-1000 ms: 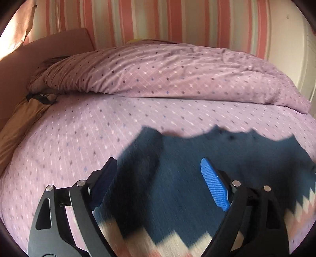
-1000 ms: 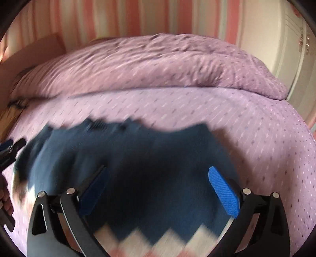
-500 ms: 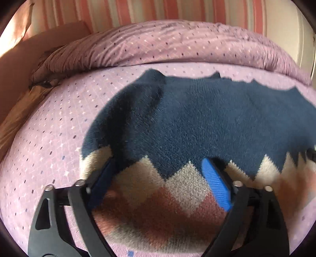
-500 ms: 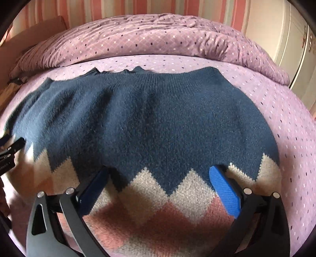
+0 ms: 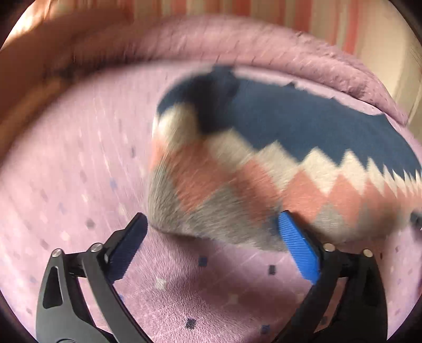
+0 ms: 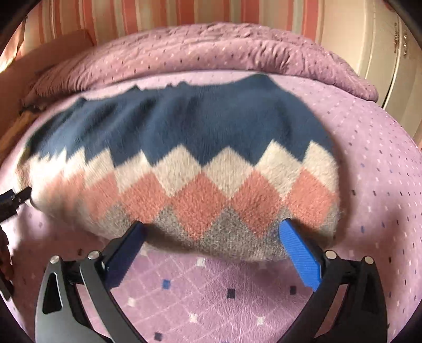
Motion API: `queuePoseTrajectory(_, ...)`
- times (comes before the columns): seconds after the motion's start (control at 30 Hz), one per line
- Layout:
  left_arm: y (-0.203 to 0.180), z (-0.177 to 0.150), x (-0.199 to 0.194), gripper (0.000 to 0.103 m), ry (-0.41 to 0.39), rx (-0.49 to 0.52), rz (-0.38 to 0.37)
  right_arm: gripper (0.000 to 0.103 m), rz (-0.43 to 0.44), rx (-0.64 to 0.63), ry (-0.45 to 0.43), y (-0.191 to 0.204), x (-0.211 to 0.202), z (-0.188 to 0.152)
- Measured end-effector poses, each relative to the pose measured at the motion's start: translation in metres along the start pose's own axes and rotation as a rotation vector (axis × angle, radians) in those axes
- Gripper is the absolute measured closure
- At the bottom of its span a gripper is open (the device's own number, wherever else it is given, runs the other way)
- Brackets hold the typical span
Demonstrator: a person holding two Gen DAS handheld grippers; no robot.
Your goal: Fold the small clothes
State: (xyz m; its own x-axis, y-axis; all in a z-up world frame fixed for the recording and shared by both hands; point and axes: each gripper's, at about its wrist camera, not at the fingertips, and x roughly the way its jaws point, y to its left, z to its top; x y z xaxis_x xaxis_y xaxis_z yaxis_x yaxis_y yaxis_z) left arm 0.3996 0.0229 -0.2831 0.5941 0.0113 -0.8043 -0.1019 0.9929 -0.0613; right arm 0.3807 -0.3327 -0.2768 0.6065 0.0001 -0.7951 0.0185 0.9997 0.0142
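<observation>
A small knitted sweater point(image 6: 200, 147), navy with cream, pink and grey zigzag bands, lies spread on the purple bed cover point(image 6: 211, 298). In the left wrist view the sweater point(image 5: 263, 163) is blurred and sits ahead and to the right. My left gripper point(image 5: 213, 245) is open and empty, just short of the sweater's grey lower left edge. My right gripper point(image 6: 211, 245) is open and empty, its fingertips at the grey lower edge. The left gripper's tip shows at the left rim of the right wrist view point(image 6: 13, 200).
A rumpled purple duvet point(image 6: 224, 52) lies piled behind the sweater. A striped wall point(image 6: 158, 15) stands behind it, a white door point(image 6: 382, 47) at the right. An orange-brown headboard or cushion point(image 5: 52, 66) is at the left.
Both grippers have drawn back toward the near edge of the sweater; its pink and grey bands and the bare cover in front now show. The left view has swung left. Both stay open.
</observation>
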Motion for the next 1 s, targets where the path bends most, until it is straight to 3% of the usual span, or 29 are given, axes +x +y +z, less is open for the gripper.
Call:
queuePoseTrajectory(0.07,0.004,0.003,0.001,0.003,0.009,-0.011,-0.016,0.001,-0.031,-0.026,0.028,0.005,0.006,0.000)
queuePoseTrajectory(0.13,0.000,0.004,-0.010,0.003,-0.041,0.019,0.005,0.001,-0.058,-0.021,0.044,0.010,0.003,0.006)
queuePoseTrajectory(0.23,0.006,0.001,-0.035,0.003,-0.117,-0.016,-0.023,0.002,-0.008,0.051,-0.036,0.019,-0.026,0.014)
queuePoseTrajectory(0.33,0.014,0.000,-0.058,0.003,-0.183,-0.030,-0.012,0.002,0.019,-0.003,-0.099,0.054,-0.042,0.020)
queuePoseTrajectory(0.47,0.016,0.000,-0.089,0.003,-0.268,0.016,0.005,0.002,0.043,-0.053,-0.050,0.103,-0.020,0.017)
queuePoseTrajectory(0.57,0.011,-0.001,-0.108,0.003,-0.314,0.065,0.006,0.001,0.004,-0.049,0.036,0.116,0.011,0.005)
queuePoseTrajectory(0.67,0.000,-0.001,-0.114,0.003,-0.329,0.104,0.000,0.002,0.012,-0.035,0.028,0.115,0.013,0.003)
queuePoseTrajectory(0.77,-0.027,0.002,-0.100,0.003,-0.294,0.124,-0.029,0.002,0.041,-0.009,0.001,0.102,-0.006,0.006)
queuePoseTrajectory(0.93,-0.082,0.001,-0.067,0.003,-0.221,0.129,-0.060,0.002,-0.045,-0.003,-0.088,0.055,-0.035,0.008)
queuePoseTrajectory(1.0,-0.108,-0.001,-0.047,0.003,-0.183,0.177,-0.029,0.002,-0.076,-0.001,-0.084,0.031,-0.037,0.010)
